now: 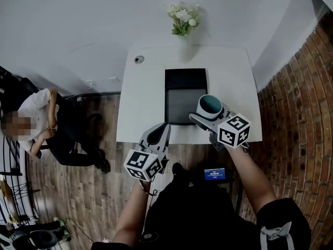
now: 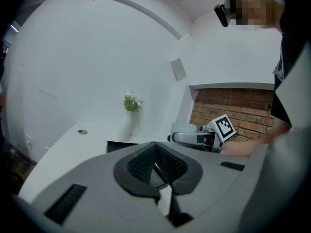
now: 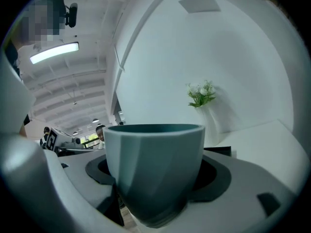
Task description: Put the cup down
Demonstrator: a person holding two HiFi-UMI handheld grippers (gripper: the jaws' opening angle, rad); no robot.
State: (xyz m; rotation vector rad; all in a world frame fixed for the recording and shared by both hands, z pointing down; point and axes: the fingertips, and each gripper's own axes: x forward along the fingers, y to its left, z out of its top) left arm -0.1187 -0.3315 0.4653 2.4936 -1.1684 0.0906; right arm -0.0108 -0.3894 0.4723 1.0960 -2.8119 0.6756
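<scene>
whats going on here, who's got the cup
A person stands at a white table with a gripper in each hand. The right gripper is shut on a teal cup, held upright by the front right corner of a black tray. The cup does not look set down yet. The left gripper is shut and empty, near the table's front edge.

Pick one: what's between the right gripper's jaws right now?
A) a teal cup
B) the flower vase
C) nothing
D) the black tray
A: the right gripper view shows the teal cup sitting upright between the jaws of the right gripper, which are closed on its sides.
</scene>
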